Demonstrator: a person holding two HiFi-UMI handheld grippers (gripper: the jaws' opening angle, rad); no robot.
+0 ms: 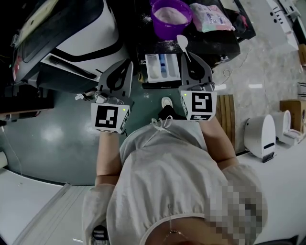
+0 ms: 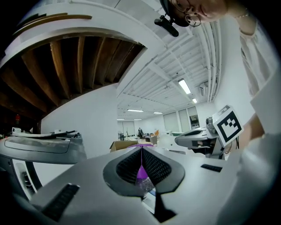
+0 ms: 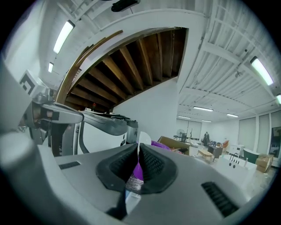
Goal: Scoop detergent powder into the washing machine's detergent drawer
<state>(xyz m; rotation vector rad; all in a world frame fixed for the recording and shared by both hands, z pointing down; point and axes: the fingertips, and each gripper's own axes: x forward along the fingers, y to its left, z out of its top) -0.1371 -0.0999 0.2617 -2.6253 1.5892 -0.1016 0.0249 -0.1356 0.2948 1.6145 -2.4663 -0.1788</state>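
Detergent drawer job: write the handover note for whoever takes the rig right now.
Left gripper: fingers shut, holding nothing, beside the drawer's left.
Right gripper: shut on the white spoon, whose bowl sits between tub and drawer.
Purple tub with powder stands just beyond the open detergent drawer.
Done: spoon in hand.
Unclear: whether the spoon is loaded, or whether any powder is in the drawer.
Left: scoop from the tub, tip into the drawer.

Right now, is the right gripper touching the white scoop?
Touching. Right gripper view: the right gripper is clamped on the white scoop, handle between its jaws, bowl poking past them.
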